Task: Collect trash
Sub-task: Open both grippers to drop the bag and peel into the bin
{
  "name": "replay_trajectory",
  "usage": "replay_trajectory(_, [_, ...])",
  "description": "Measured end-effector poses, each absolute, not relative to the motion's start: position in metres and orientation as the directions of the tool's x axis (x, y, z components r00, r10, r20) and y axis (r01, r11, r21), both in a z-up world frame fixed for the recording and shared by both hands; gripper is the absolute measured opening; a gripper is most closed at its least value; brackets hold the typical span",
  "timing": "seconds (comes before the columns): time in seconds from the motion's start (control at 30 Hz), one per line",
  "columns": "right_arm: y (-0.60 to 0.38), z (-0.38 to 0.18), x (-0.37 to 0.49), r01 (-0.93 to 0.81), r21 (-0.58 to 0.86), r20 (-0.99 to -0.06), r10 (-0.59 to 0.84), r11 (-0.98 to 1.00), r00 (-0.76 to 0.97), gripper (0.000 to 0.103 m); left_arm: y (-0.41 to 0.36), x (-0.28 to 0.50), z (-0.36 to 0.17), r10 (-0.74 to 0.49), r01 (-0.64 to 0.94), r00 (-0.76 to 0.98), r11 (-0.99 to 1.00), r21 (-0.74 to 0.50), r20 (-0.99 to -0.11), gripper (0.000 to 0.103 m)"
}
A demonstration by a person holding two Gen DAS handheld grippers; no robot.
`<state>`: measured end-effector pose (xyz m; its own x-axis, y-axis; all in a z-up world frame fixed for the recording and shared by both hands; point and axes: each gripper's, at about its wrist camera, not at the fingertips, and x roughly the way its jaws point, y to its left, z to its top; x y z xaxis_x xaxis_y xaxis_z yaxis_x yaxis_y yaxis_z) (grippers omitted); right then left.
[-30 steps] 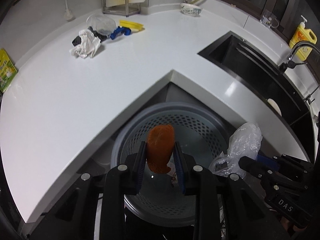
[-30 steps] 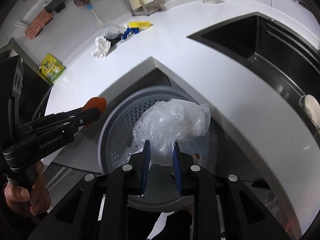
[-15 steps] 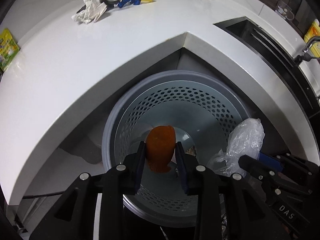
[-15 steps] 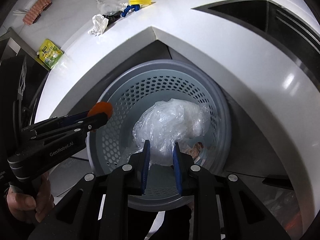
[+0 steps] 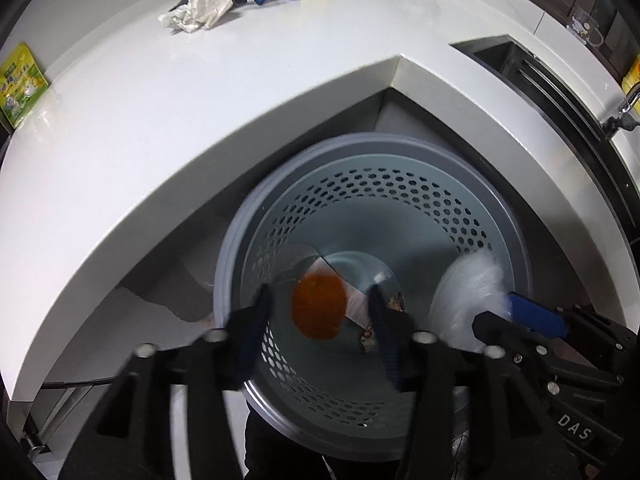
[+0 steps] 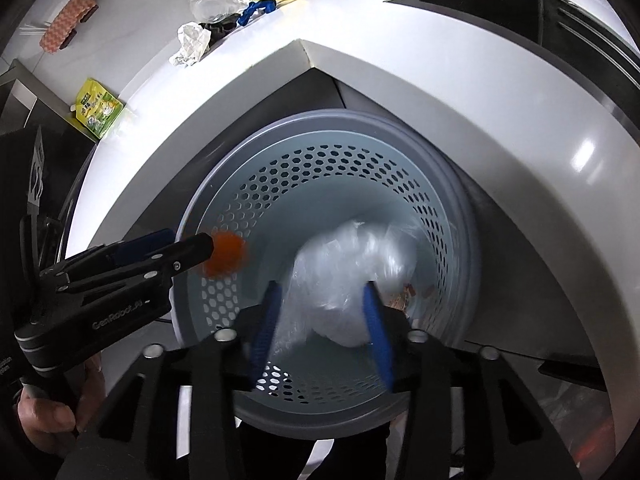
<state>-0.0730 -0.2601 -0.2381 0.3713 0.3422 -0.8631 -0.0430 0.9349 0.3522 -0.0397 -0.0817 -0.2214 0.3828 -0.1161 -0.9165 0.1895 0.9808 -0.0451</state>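
Now over the grey bin [image 5: 516, 216] | clear bag [image 6: 352, 276] dropping in, right gripper [image 6: 320, 324] opening | orange scrap [image 5: 318, 306] dropping in, left gripper [image 5: 320, 334] opening | more left: crumpled paper [image 5: 196, 6] up on counter [image 5: 160, 100]

Both wrist cams close, looking down into basket [image 5: 516, 240].

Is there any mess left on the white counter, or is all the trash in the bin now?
Some mess remains. A crumpled white paper lies near the counter's far edge, beside a clear plastic piece. A green packet sits apart at the left edge. The orange scrap and clear plastic bag are over the grey bin.
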Motion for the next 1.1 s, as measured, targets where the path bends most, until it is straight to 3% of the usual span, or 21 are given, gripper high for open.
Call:
replay_trajectory(0.67, [-0.269, -0.225, -0.075, -0.026, 0.358, -0.858, 0.340, 0.933, 0.384, 0.043, -0.080, -0.043, -0.206, -0.105, 0.191, 0.389, 0.981, -0.031, -0.915, 0.059])
replay_trajectory(1.1, [-0.267, -0.180, -0.052, -0.048, 0.372, -0.819, 0.352, 0.927, 0.452, 0.045, -0.048, -0.022, -0.150, -0.090, 0.123, 0.499, 0.992, -0.032, -0.862, 0.070])
